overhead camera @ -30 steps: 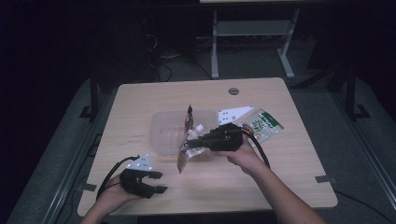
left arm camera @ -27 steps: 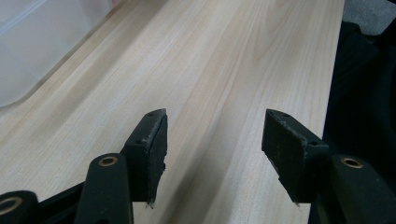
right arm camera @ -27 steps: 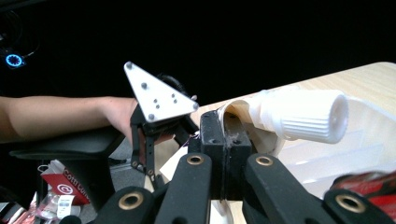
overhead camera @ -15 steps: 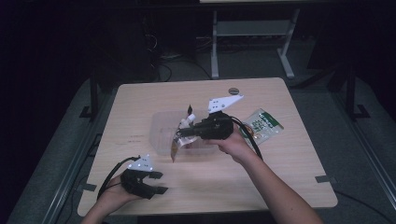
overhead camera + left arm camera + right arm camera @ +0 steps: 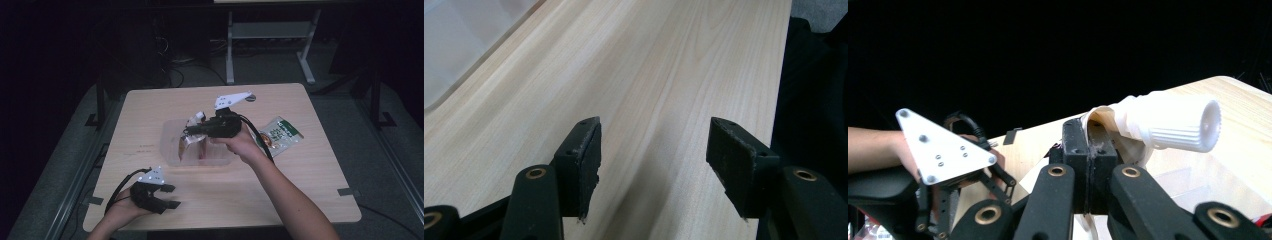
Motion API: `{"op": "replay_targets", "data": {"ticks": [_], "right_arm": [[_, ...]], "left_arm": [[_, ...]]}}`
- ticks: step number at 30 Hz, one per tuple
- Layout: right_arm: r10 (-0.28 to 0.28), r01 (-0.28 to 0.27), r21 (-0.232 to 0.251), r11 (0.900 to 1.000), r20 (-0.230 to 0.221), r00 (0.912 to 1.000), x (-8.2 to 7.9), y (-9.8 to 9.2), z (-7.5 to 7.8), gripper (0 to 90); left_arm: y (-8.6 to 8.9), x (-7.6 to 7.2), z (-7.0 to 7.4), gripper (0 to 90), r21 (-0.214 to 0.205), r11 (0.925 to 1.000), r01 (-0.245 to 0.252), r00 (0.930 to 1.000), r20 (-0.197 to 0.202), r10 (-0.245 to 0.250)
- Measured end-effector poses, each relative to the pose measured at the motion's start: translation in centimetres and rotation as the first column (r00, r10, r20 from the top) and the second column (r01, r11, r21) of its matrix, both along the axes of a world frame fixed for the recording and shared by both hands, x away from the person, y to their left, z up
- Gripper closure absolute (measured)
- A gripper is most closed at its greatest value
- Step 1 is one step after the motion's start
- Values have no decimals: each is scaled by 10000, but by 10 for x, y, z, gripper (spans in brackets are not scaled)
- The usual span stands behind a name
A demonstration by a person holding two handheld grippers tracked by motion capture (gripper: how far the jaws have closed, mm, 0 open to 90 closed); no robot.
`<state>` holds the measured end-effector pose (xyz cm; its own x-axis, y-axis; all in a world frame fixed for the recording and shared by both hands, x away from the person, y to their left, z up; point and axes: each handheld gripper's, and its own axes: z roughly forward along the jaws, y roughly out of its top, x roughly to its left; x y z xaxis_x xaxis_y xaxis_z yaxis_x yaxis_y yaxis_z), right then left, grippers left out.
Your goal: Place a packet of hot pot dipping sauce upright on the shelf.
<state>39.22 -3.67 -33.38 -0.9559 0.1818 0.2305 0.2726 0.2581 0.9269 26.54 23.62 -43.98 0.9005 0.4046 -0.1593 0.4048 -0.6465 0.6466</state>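
Right gripper point(image 5: 192, 131) clamps a spouted pouch point(image 5: 189, 142) above the clear container point(image 5: 171, 150); left gripper point(image 5: 169, 196) rests open-jawed and empty on the table point(image 5: 300, 185).

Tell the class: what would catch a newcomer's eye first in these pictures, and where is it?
First, the right gripper, over the middle of the table, jaws shut on a spouted pouch with a white screw cap, above a clear plastic tray. Next, the left gripper near the front left edge, jaws open and holding nothing. A green snack packet lies to the right.
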Motion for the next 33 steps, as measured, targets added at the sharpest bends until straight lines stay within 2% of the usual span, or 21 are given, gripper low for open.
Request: {"op": "replay_targets", "data": {"ticks": [15,21,24,33], "right_arm": [[-309,307,-329,9990,-58,9995,25,23,-7,895],[-401,392,-707,9967,-110,9991,32,30,-16,894],[-418,402,-647,9971,-223,9989,33,29,-17,895],[-460,452,-822,9956,-81,9989,32,23,-15,894]], "left_arm": [[-2,0,-2,386,-7,10000,72,9999,-77,-72],[-1,0,-2,386,-1,10000,60,9999,-97,-60],[-1,0,-2,386,42,10000,78,9999,-128,-77],[-2,0,-3,386,83,9999,102,9998,-166,-101]]}}
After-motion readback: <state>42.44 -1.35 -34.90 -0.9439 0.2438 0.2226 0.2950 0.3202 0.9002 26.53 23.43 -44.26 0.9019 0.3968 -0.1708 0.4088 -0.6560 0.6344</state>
